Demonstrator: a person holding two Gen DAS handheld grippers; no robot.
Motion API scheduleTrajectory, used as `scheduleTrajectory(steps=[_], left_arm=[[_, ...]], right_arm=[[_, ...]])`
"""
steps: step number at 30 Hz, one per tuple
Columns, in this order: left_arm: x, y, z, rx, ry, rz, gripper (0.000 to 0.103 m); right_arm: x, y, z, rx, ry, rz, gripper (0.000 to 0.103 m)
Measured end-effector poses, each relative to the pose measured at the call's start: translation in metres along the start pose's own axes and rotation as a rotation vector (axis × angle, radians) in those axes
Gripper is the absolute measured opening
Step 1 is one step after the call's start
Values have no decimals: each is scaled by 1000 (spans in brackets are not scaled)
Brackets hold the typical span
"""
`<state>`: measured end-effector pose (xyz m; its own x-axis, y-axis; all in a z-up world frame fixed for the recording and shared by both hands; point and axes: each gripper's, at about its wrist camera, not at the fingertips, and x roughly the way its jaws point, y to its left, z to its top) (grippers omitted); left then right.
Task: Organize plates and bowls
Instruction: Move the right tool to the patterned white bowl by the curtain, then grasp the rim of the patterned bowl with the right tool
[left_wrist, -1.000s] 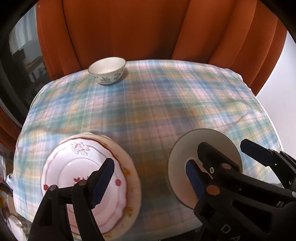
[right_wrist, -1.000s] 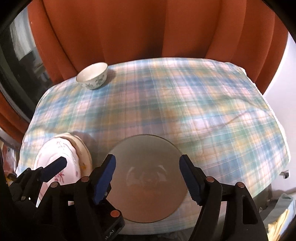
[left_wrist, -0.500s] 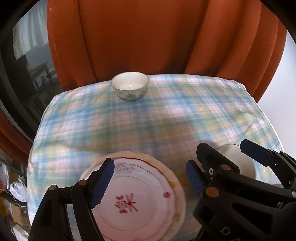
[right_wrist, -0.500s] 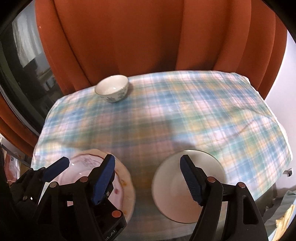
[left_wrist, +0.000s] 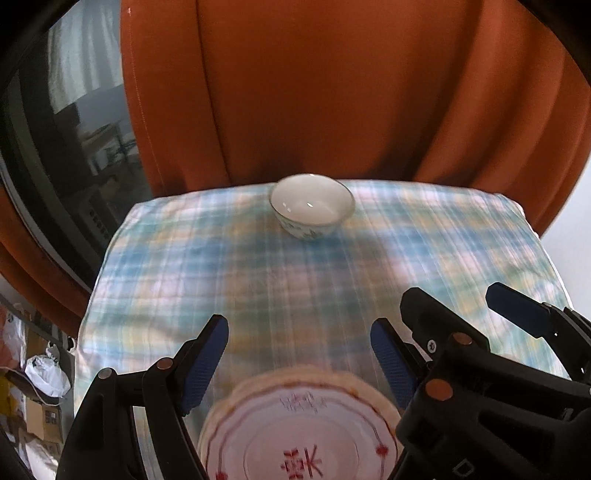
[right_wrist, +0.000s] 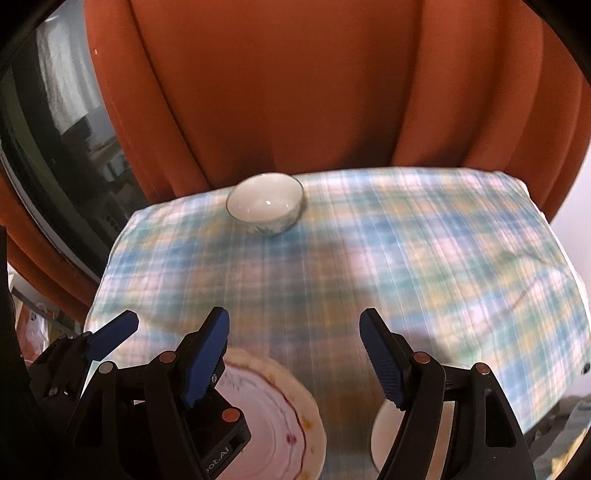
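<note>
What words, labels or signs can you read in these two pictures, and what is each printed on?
"ot.AI": white letters on the left gripper's black body, start cut off.
"D": one pale letter on the right gripper's body, rest out of frame.
Red marks on the pink plate: too blurred to read.

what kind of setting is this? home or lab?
Probably a home: a plaid tablecloth on a small table, orange curtains behind it, and household crockery, a patterned bowl and a floral plate.
</note>
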<state>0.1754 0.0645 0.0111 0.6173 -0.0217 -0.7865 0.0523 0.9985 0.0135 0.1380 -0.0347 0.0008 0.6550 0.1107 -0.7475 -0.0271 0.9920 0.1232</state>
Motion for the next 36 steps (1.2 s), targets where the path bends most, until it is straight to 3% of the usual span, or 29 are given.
scheduleTrajectory(steps=[19, 27, 36], left_arm=[[73, -19, 97, -80, -15, 136, 78], [126, -12, 112, -130, 34, 185, 68], [179, -10, 122, -99, 61, 254, 59]], right_arm=[[81, -27, 109, -63, -7, 77, 76], [135, -32, 130, -32, 26, 89, 76], [196, -32, 140, -30, 55, 91, 73]])
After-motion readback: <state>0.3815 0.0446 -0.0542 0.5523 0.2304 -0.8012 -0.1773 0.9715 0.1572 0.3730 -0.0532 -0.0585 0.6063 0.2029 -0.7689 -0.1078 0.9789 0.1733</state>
